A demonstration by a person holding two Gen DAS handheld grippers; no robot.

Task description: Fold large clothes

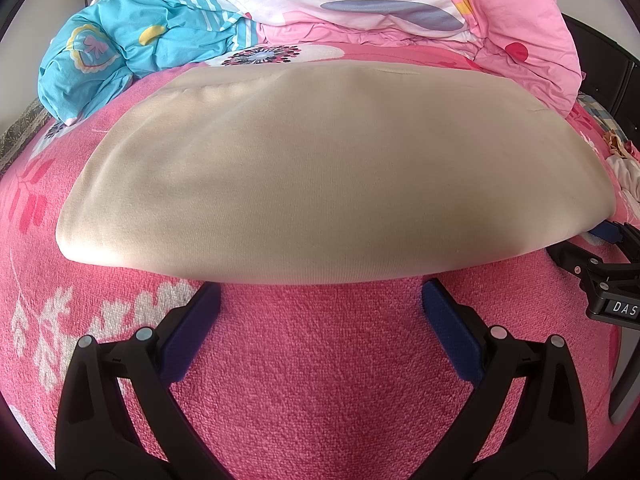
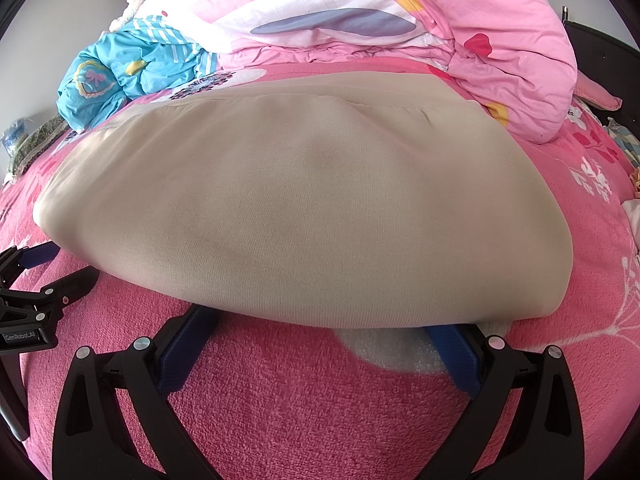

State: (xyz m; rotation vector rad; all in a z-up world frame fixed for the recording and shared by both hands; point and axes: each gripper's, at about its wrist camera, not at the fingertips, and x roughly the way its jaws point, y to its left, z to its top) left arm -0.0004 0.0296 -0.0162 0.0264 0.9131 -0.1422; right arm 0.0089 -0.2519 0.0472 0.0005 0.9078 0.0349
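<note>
The beige folded garment (image 1: 304,184) is laid flat on the pink blanket (image 1: 320,360). The left gripper (image 1: 320,300) and the right gripper (image 2: 332,332) are held wide apart at its near edge, nothing gripped. If only the top layer is pinched, the fold could be pulled open.

Folded garment (image 1: 320,176) is lying flat on the blanket (image 1: 312,360), both grippers sitting at its near edge; a quilt (image 1: 400,8) is piling up behind, crumpled bedding (image 1: 132,48) far left.

Beige garment (image 1: 320,184) — folded, flat
</note>
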